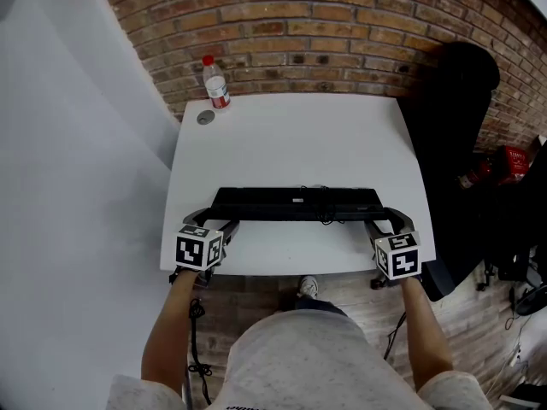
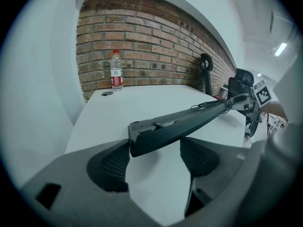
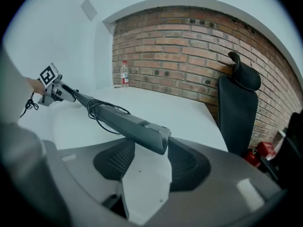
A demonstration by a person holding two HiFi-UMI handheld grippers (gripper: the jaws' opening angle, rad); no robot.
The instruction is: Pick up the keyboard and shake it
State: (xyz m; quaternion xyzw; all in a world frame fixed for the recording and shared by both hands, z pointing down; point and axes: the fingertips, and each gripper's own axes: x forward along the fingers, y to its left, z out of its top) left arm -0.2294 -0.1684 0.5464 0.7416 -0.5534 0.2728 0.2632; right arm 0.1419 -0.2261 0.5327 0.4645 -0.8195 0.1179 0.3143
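A long black keyboard (image 1: 295, 203) spans the front part of the white table (image 1: 291, 135), with a cable bundled at its middle. My left gripper (image 1: 214, 216) holds its left end and my right gripper (image 1: 382, 218) its right end. In the left gripper view the keyboard's end (image 2: 151, 134) sits edge-on between the two pads, touching both, over the tabletop. The right gripper view shows the other end (image 3: 154, 138) wedged between that gripper's pads in the same way. Each view shows the other gripper at the keyboard's far end.
A water bottle (image 1: 215, 82) with a red label stands at the table's far left corner, a small round disc (image 1: 206, 117) beside it. A black office chair (image 1: 453, 143) stands to the right of the table against the brick wall, with a red object (image 1: 513, 161) beyond it.
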